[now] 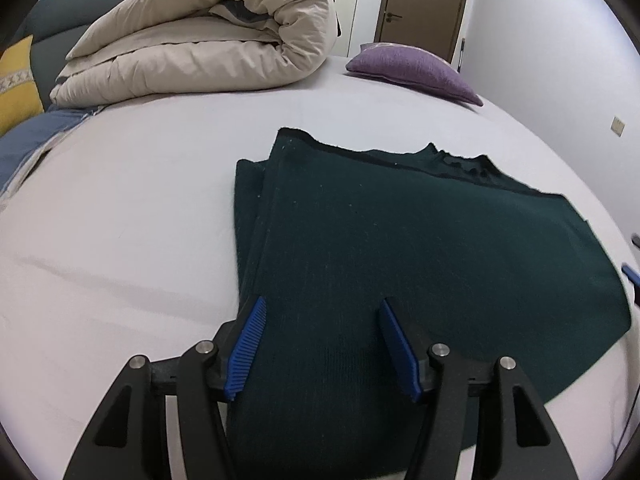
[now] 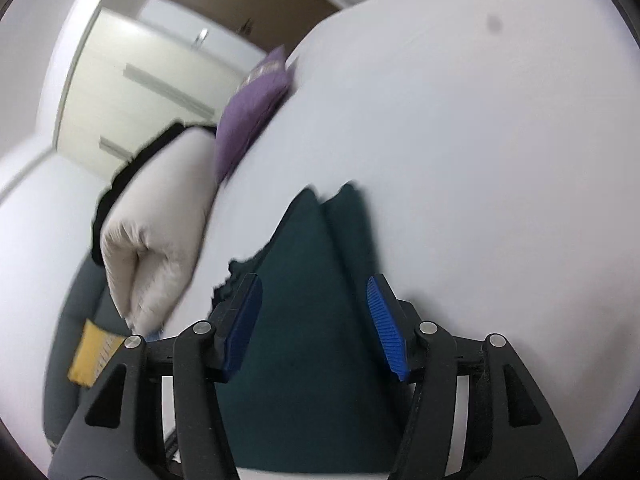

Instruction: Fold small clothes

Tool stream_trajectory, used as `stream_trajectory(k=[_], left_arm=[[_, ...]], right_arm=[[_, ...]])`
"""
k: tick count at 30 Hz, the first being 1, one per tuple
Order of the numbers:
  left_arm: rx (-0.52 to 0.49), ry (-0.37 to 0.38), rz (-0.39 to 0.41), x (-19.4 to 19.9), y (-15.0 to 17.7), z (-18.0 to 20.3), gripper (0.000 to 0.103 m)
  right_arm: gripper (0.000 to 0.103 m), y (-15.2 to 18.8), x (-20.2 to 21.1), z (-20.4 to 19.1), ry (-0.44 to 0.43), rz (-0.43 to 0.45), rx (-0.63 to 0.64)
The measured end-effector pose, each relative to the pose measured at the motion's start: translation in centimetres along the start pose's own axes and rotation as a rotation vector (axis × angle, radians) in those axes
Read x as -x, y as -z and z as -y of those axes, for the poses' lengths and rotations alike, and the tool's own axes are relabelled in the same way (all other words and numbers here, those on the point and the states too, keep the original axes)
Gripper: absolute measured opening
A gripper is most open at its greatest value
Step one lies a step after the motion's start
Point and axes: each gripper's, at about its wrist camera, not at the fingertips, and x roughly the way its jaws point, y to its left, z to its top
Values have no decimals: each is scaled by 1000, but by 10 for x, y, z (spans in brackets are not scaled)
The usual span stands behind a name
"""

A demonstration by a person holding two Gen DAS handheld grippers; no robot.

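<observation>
From the left wrist, the left gripper (image 1: pixel 322 320) is seen with jaws apart above the dark green garment (image 1: pixel 400 248), laid folded on the pale bed sheet (image 1: pixel 120 220). From the right wrist (blurred), the right gripper (image 2: pixel 314 300) is likewise seen parted over the garment (image 2: pixel 312 340), nothing clamped.

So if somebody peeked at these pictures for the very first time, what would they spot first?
Probably the dark green garment, lying partly folded on the pale bed sheet, right in front of the left gripper, whose blue fingers stand open above its near edge. Next, the big beige duvet rolled up at the far side of the bed, with a purple cushion to its right.
</observation>
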Motion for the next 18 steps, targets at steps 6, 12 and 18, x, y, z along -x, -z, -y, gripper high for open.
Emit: stream_trajectory(k=[6, 12, 18], left_arm=[[30, 7, 8, 18, -4, 7, 62], [-23, 38, 7, 17, -21, 43, 63], [-54, 75, -92, -16, -23, 72, 63]], right_arm=[[64, 2, 79, 34, 50, 42, 2], [65, 7, 90, 48, 48, -55, -4], [65, 31, 27, 34, 83, -151, -25]])
